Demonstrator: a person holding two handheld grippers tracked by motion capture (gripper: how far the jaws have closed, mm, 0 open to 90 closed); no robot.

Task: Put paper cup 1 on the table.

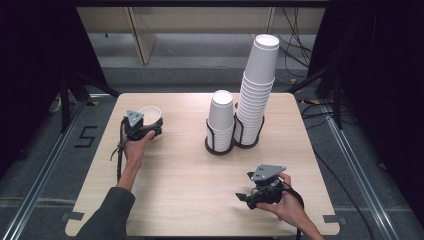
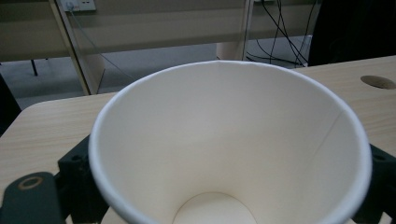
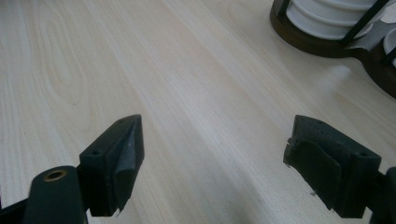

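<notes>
Paper cup (image 1: 149, 115) stands upright, mouth up, on the far left part of the wooden table (image 1: 175, 175), between the jaws of the left gripper (image 1: 150, 131). In the left gripper view the cup (image 2: 224, 140) sits with a black jaw at each side of its wall; whether the pads press on it I cannot tell. Right gripper (image 1: 245, 196) hovers low over the near right of the table, its jaws spread wide with nothing between them (image 3: 215, 158). Two stacks of paper cups (image 1: 252, 95) stand upside down in a dark holder (image 1: 220, 147) on the far side, right of centre.
</notes>
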